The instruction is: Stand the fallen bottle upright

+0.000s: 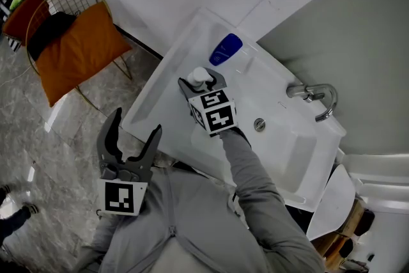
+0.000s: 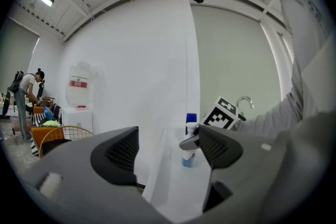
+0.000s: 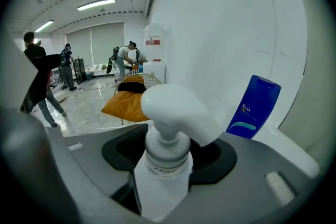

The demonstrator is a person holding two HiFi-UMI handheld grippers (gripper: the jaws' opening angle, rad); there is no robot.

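Note:
A white pump bottle (image 1: 200, 77) stands upright on the left end of the white sink counter (image 1: 155, 99). My right gripper (image 1: 202, 84) is shut on it just below the pump head, one pad on each side of its shoulders. In the right gripper view the pump bottle (image 3: 164, 176) fills the gap between the jaws, with its spout pointing right. From the left gripper view the pump bottle (image 2: 188, 153) shows a bluish base. My left gripper (image 1: 135, 128) hangs open off the counter's near edge, with nothing between its fingers.
A blue bottle (image 1: 225, 49) stands behind the pump bottle against the white wall. A chrome faucet (image 1: 316, 96) and a drain (image 1: 259, 124) lie to the right in the basin. A wire chair with an orange cushion (image 1: 75, 53) stands on the floor at left. People stand far off.

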